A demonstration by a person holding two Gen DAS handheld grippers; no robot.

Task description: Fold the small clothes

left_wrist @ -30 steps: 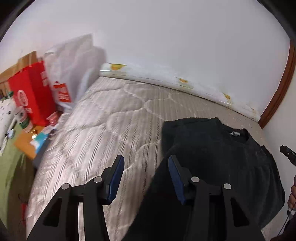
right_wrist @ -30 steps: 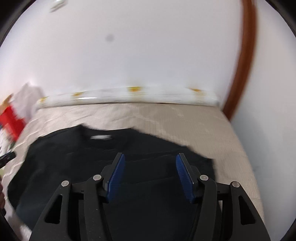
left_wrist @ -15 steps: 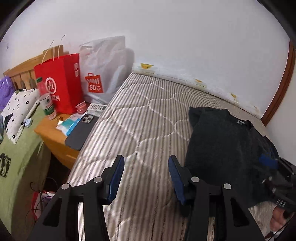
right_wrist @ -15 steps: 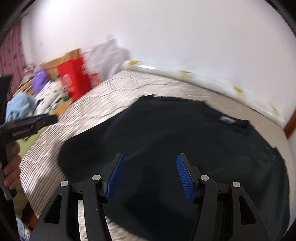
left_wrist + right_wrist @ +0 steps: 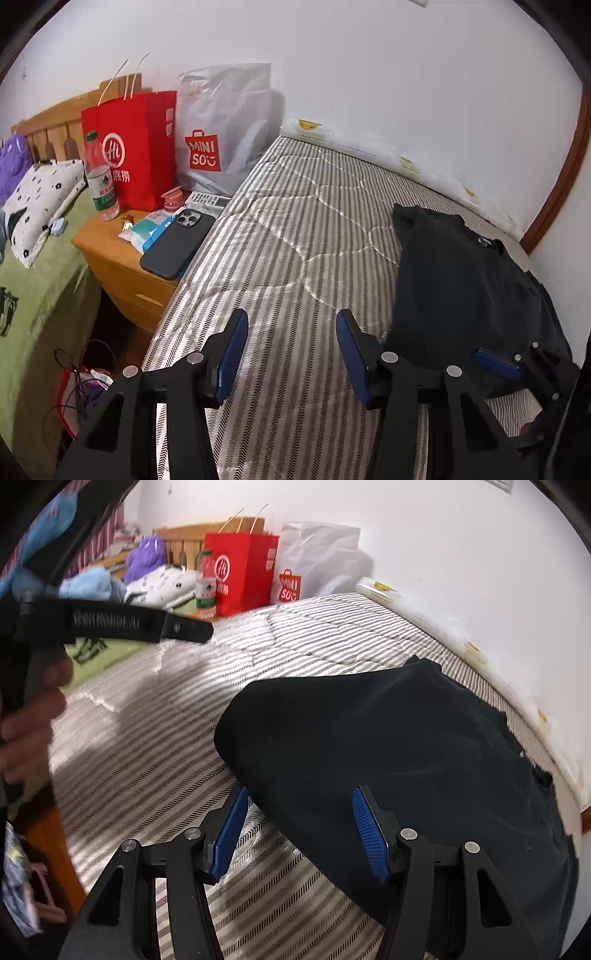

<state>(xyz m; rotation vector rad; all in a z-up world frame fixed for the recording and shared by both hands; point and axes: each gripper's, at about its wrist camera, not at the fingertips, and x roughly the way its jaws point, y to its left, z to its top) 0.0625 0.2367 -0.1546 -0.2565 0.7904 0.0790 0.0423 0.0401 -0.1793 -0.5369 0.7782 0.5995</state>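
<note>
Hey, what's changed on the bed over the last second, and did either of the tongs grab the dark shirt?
Both tongs swung leftward. The left tongs went from over the dark shirt to bare striped mattress, bringing the nightstand into view. The right tongs dropped toward the shirt's near edge. Neither took hold of anything; both stayed open, and the shirt stayed flat in place.

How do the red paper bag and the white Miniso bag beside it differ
The red paper bag stands stiff and square with thin cord handles; the white Miniso bag is soft, crinkled plastic and slumps. The red bag carries a white round logo, the white one a red logo. Both stand by the wall near the bedside cabinet.
</note>
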